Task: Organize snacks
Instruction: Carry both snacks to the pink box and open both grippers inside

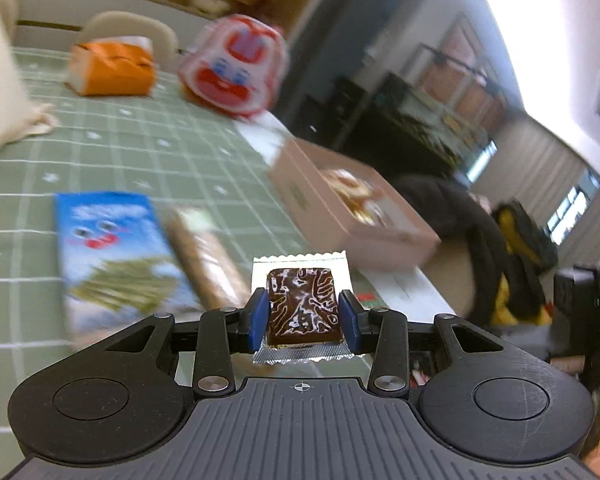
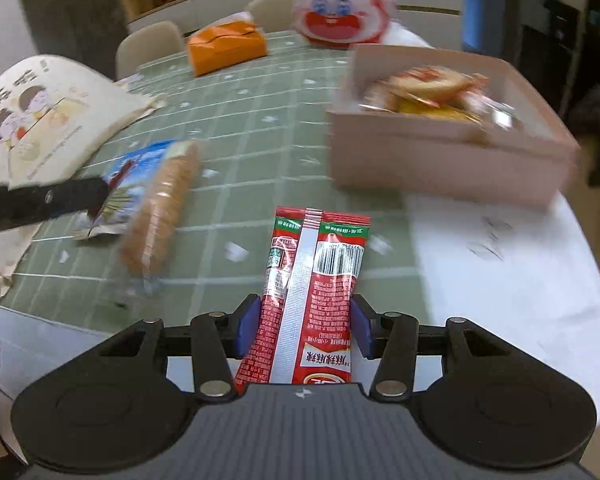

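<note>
My left gripper (image 1: 303, 322) is shut on a small brown chocolate snack in a clear silver-edged wrapper (image 1: 302, 304), held above the table edge. My right gripper (image 2: 303, 330) is shut on a long red snack packet (image 2: 308, 296) with a barcode, held over the table's near edge. A pink box (image 2: 440, 160) with several wrapped snacks inside stands on the table ahead and to the right; it also shows in the left wrist view (image 1: 352, 216). A blue snack packet (image 1: 112, 248) and a brown biscuit roll (image 1: 208, 256) lie on the green checked tablecloth (image 1: 148, 160).
An orange tissue pack (image 2: 226, 46) and a red-and-white rabbit-face bag (image 2: 340, 8) stand at the far side. A cream cloth bag with cartoon figures (image 2: 40, 112) lies at the left. White paper (image 2: 500, 264) covers the table's right end. Chairs stand behind the table.
</note>
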`<state>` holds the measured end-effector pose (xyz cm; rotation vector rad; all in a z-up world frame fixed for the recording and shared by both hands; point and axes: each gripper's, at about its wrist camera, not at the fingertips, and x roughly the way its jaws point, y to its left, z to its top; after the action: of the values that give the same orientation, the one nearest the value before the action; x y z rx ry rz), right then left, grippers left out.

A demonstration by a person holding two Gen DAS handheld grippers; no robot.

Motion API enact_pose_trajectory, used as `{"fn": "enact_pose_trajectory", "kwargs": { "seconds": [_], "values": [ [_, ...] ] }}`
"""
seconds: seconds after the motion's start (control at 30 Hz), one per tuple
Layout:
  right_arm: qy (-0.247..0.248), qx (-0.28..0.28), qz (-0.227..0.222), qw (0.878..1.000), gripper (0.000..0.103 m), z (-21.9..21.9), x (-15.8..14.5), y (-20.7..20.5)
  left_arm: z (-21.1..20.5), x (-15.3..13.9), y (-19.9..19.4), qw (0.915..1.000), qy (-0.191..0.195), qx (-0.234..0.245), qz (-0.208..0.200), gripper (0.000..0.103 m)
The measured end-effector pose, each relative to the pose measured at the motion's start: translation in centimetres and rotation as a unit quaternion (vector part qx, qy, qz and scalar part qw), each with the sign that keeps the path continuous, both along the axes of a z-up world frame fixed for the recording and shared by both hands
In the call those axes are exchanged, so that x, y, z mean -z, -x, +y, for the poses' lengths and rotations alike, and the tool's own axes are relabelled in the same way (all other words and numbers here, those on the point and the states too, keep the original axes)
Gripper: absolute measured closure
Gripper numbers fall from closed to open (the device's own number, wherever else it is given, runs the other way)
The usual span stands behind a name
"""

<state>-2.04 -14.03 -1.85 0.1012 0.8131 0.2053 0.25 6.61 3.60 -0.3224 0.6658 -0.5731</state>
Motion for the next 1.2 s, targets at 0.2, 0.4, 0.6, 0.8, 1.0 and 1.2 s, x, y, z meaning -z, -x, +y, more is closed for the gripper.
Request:
{"fn": "enact_pose_trajectory", "kwargs": {
  "seconds": [0.2, 0.4, 0.6, 0.8, 1.0, 1.2],
  "values": [
    [0.017, 0.027, -0.039, 0.999, 0.055, -2.2, 0.6, 2.6, -3.8, 0.1, 0.6, 0.9993, -0.034, 0.019, 0.003, 0.06],
    [0.032, 0.038, -0.07, 0.996, 0.04, -3.7, 2.0, 4.2, -6.5, 0.9, 1.0, 0.9983, -0.055, 0.017, 0.006, 0.06],
    [0.027, 0.018, -0.11, 0.993, 0.025, -4.1, 2.9, 6.1, -8.4, 1.3, 1.5, 0.9967, -0.078, 0.021, 0.003, 0.06],
    [0.028, -0.006, -0.154, 0.988, 0.023, -5.1, 2.4, 7.7, -8.8, 0.7, 1.9, 0.9957, -0.09, 0.018, -0.009, 0.06],
    [-0.02, 0.013, -0.111, 0.994, 0.024, -6.2, 2.2, 5.2, -9.4, 0.7, 2.6, 0.9941, -0.106, 0.017, -0.016, 0.06],
    [0.021, 0.015, -0.104, 0.994, 0.024, -4.6, 2.8, 3.5, -9.9, 1.1, 2.7, 0.9921, -0.123, 0.024, -0.013, 0.06]
  ]
}}
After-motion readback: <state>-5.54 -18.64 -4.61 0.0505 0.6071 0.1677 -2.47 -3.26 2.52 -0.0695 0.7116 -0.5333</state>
